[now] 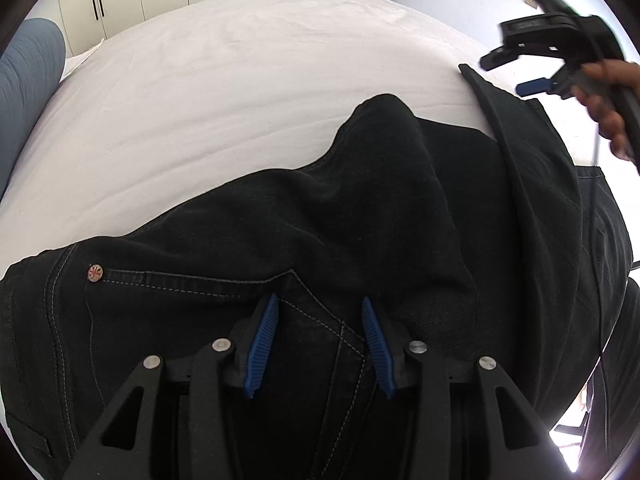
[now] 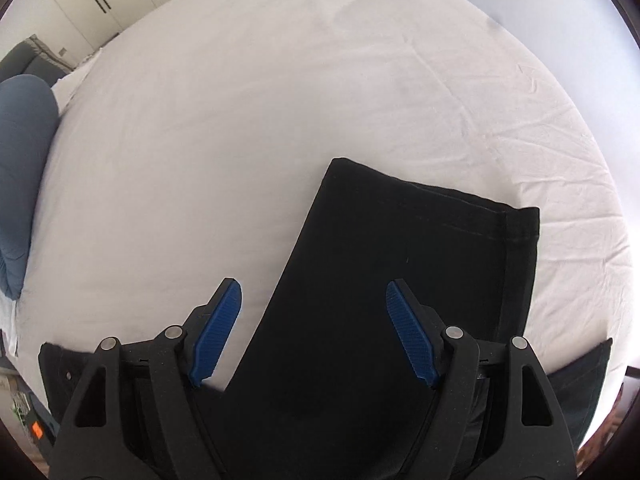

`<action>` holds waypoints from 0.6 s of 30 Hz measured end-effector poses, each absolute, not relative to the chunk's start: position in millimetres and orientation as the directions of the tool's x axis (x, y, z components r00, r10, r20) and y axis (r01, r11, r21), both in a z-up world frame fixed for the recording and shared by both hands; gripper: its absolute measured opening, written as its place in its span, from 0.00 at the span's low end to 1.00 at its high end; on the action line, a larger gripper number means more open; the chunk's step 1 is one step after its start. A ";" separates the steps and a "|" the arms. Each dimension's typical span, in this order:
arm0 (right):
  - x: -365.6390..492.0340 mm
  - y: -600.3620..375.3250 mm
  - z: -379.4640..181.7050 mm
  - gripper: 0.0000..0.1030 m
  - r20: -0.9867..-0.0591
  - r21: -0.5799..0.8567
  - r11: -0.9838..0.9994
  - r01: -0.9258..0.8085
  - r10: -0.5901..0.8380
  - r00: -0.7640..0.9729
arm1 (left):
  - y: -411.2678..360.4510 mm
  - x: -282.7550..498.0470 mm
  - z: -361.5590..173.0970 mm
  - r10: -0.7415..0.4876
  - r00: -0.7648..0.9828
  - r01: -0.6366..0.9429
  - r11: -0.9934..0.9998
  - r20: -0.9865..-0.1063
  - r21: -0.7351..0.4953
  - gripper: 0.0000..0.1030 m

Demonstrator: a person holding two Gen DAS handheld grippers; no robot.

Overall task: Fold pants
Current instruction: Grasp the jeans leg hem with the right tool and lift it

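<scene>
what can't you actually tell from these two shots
- Black denim pants, left wrist view: the waistband runs off the bottom and left edges, partly behind the left gripper.
- Same pants, right wrist view: the near part of the leg is hidden behind the right gripper.
- Right gripper in the left wrist view: motion-blurred, so how its jaws stand is unreadable there.
- White bed sheet: far right washed out by glare.
</scene>
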State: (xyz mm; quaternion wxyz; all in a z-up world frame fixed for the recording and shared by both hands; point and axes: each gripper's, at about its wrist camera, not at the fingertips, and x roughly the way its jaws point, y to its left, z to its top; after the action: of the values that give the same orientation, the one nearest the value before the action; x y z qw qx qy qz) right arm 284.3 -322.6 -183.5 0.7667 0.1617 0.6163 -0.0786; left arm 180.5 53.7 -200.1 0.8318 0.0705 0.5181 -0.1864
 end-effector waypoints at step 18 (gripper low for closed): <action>329.5 -341.2 -221.9 0.05 -0.978 0.142 0.899 0.415 0.064 0.197 | 76.7 168.9 -196.9 -0.252 0.411 0.361 0.928 -0.876 -0.097 0.44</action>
State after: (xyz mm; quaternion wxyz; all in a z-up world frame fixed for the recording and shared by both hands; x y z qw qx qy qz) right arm 329.5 -341.2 -221.9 0.7492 0.1923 0.6228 -0.1173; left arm 168.9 76.7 -196.9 0.8383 0.0533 0.5109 -0.1826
